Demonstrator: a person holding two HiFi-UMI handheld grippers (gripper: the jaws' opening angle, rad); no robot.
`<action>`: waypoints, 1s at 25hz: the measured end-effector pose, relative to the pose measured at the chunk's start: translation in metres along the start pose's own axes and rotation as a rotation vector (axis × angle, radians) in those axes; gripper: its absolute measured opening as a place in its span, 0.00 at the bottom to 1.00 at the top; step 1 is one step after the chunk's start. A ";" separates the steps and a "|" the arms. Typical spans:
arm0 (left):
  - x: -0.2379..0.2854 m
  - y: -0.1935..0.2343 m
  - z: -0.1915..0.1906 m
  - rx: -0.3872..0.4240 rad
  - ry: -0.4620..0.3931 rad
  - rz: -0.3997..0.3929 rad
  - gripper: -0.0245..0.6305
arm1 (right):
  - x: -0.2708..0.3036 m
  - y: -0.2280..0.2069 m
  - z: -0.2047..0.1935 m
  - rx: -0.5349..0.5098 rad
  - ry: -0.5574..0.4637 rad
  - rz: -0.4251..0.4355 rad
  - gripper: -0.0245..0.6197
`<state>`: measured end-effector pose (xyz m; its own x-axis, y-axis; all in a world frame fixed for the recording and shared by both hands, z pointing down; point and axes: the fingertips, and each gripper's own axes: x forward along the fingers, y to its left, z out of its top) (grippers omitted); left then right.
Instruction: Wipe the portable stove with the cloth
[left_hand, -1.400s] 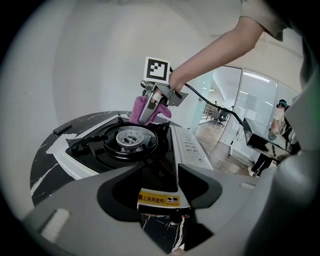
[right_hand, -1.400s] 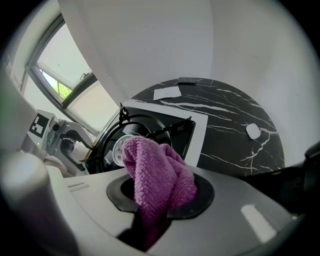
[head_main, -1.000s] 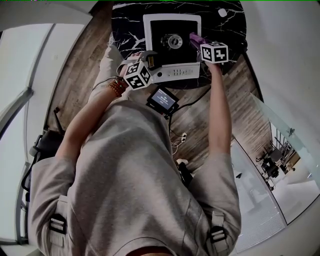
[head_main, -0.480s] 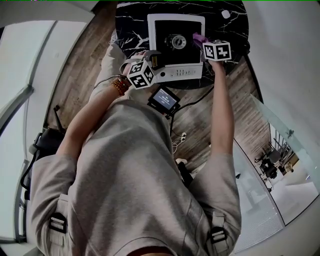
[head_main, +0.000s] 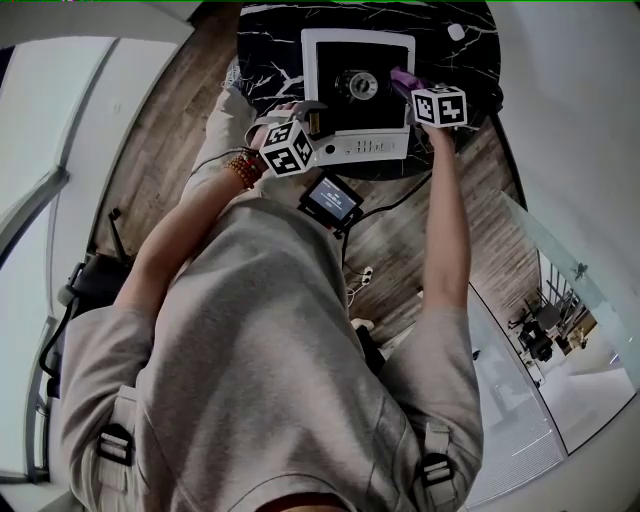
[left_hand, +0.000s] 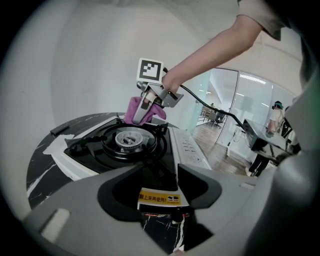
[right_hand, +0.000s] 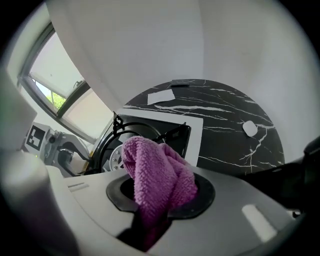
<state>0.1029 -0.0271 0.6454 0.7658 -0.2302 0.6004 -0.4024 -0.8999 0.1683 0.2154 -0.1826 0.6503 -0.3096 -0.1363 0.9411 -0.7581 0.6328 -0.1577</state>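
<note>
The portable stove (head_main: 358, 148), white with a black top, sits on a round black marble table (head_main: 268, 40), its burner (head_main: 357, 85) at the middle of the top and its control panel facing the person. The left gripper (left_hand: 159, 182) is at the stove's near left corner. Its 2 jaws stand apart, 1 on each side of that corner, where a yellow label (left_hand: 158, 198) shows on the stove's wall. The corner fills the gap, so the jaws seem to clamp the stove there, though the wide-angle view does not show the contact plainly. The right gripper (right_hand: 160, 197) points steeply down over the right side of the black top, just beside the burner. Its jaws are closed on the cloth (right_hand: 155, 175), a purple terry piece that bulges up in a thick fold from between them. In the left gripper view the cloth hangs at the far edge of the pan support (left_hand: 150, 131), touching or nearly touching it. A small white round thing (right_hand: 249, 129) lies on the marble well apart from the stove. A small device with a lit screen (head_main: 332, 199) hangs near the person's chest, above the wooden floor (head_main: 160, 130).
</note>
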 end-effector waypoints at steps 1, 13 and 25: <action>0.000 0.000 0.000 -0.007 0.002 -0.008 0.37 | -0.001 0.000 0.001 -0.006 -0.001 -0.005 0.24; -0.026 0.023 0.010 -0.129 -0.148 -0.072 0.49 | -0.024 0.000 0.094 0.006 -0.060 -0.006 0.24; -0.026 0.050 -0.004 -0.067 -0.118 -0.020 0.43 | 0.030 0.001 0.087 -0.012 0.203 -0.034 0.24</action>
<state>0.0613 -0.0644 0.6415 0.8258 -0.2583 0.5013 -0.4166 -0.8786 0.2336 0.1552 -0.2519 0.6520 -0.1607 -0.0020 0.9870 -0.7588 0.6397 -0.1222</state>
